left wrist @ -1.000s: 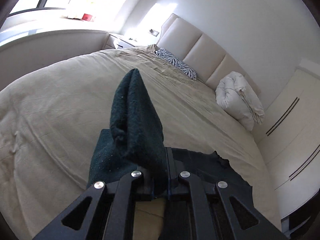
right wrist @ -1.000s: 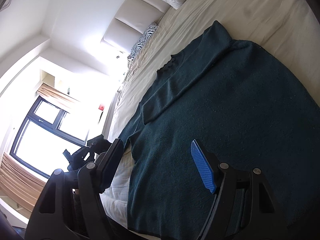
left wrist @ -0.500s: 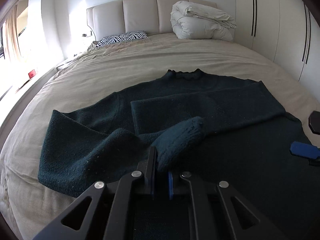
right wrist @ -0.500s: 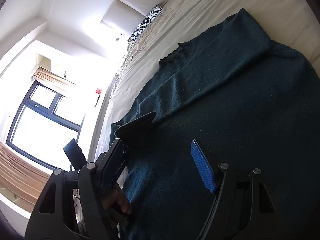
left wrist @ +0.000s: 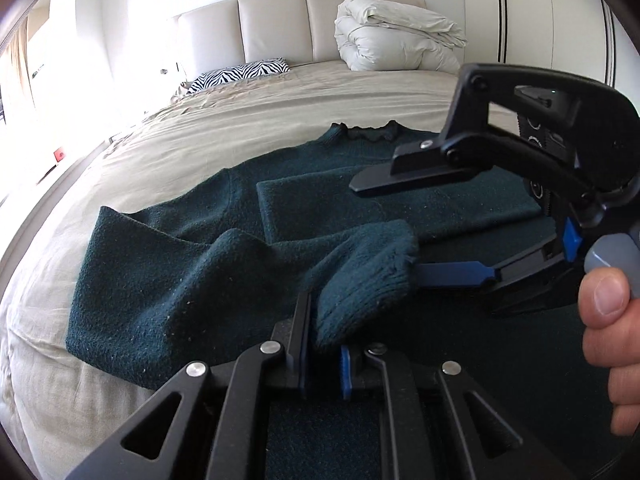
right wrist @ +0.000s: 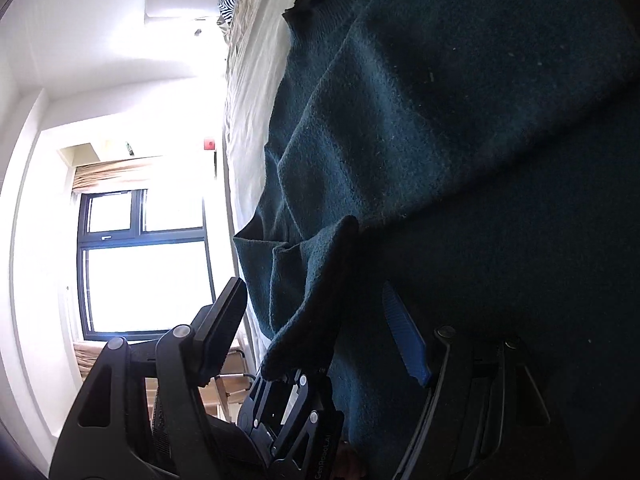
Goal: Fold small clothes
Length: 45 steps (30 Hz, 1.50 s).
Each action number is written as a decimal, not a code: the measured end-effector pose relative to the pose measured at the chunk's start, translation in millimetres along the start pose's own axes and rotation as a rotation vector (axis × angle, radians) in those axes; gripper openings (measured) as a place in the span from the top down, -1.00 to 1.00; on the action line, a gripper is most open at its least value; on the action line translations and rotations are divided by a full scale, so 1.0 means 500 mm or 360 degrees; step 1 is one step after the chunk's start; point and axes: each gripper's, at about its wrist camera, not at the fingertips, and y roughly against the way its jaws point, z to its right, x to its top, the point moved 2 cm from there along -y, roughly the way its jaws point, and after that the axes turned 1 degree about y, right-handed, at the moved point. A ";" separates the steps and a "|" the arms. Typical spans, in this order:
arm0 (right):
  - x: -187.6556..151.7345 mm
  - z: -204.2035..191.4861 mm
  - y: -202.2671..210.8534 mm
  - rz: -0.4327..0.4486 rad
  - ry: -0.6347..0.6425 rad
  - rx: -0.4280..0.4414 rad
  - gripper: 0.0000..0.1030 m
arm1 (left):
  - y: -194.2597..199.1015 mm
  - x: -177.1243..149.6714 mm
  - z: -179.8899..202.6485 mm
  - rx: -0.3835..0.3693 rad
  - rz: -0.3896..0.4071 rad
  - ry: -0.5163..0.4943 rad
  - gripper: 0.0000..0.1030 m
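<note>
A dark teal knitted sweater [left wrist: 168, 280] lies spread on the beige bed [left wrist: 248, 120], its collar toward the headboard and one sleeve folded across the chest. My left gripper [left wrist: 324, 354] is shut on the cuff of the other sleeve [left wrist: 368, 272], held low over the sweater body. My right gripper [left wrist: 404, 228] is open, its jaws on either side of that cuff's end. In the right wrist view the sweater [right wrist: 460, 128] fills the frame, the right gripper [right wrist: 316, 316] is open around the sleeve cuff [right wrist: 316, 300], and the left gripper [right wrist: 288, 396] shows below it.
A folded white duvet [left wrist: 396, 36] and a zebra-print pillow [left wrist: 240, 74] lie at the cream headboard [left wrist: 272, 28]. White wardrobe doors [left wrist: 532, 16] stand at the right. A bright window [right wrist: 144, 264] is beyond the bed's left side.
The left gripper has carried the sleeve cuff a little further over the sweater body. The right gripper has moved in from the right and now straddles the cuff.
</note>
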 end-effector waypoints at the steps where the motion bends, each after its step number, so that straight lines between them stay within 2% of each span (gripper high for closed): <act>1: 0.002 -0.007 -0.011 -0.0016 0.0028 -0.0024 -0.05 | 0.002 0.000 -0.004 -0.0012 0.0000 0.0017 0.70; 2: 0.003 -0.016 -0.022 -0.0049 0.0069 -0.0048 0.21 | 0.004 -0.001 -0.008 -0.0025 0.0001 0.0036 0.70; 3: 0.000 -0.025 -0.032 -0.0090 0.0111 -0.0074 0.37 | 0.009 -0.001 -0.013 -0.0033 0.0005 0.0058 0.62; 5: -0.002 -0.042 -0.044 -0.0113 0.0195 -0.0152 0.66 | 0.021 -0.002 -0.029 -0.0052 0.0007 0.0119 0.35; 6: -0.003 -0.052 -0.043 -0.0110 0.0235 -0.0173 0.76 | 0.030 -0.002 -0.039 -0.0085 0.0014 0.0164 0.15; 7: -0.002 -0.063 -0.038 -0.0098 0.0271 -0.0199 0.83 | 0.044 -0.005 -0.050 -0.0119 0.0040 0.0211 0.00; 9: -0.001 -0.102 -0.018 -0.0060 0.0372 -0.0241 0.84 | 0.084 -0.011 -0.073 -0.0177 0.0115 0.0294 -0.17; 10: 0.001 -0.124 -0.004 -0.0038 0.0430 -0.0256 0.84 | 0.103 -0.016 -0.086 -0.0208 0.0144 0.0334 -0.19; 15: 0.030 -0.232 0.076 0.0099 0.0706 -0.0414 0.85 | 0.168 -0.033 -0.160 -0.0320 0.0232 0.0516 -0.21; 18: 0.065 -0.250 0.110 0.0169 0.0778 -0.0572 0.85 | 0.192 -0.038 -0.220 -0.0341 0.0274 0.0627 -0.21; 20: 0.093 -0.236 0.133 0.0206 0.0792 -0.0700 0.85 | 0.196 -0.036 -0.267 -0.0344 0.0277 0.0702 -0.20; 22: 0.129 -0.214 0.153 0.0235 0.0767 -0.0812 0.85 | 0.194 -0.034 -0.308 -0.0337 0.0273 0.0774 -0.09; 24: 0.155 -0.176 0.186 0.0261 0.0725 -0.0879 0.85 | 0.184 -0.033 -0.342 -0.0354 0.0245 0.0825 0.04; 27: 0.173 -0.098 0.251 0.0304 0.0663 -0.0913 0.85 | 0.172 -0.023 -0.378 -0.0381 0.0230 0.0863 0.05; 33: 0.213 -0.056 0.292 0.0393 0.0619 -0.0980 0.85 | 0.142 0.017 -0.385 -0.0465 0.0227 0.0889 0.16; 38: 0.234 -0.044 0.324 0.0417 0.0632 -0.1070 0.85 | 0.106 0.060 -0.373 -0.0538 0.0197 0.0843 0.24; 40: 0.216 -0.038 0.312 0.0423 0.0633 -0.1086 0.85 | 0.083 0.079 -0.365 -0.0564 0.0163 0.0829 0.26; 45: 0.223 -0.013 0.303 0.0419 0.0617 -0.1111 0.85 | 0.044 0.103 -0.343 -0.0597 0.0120 0.0811 0.29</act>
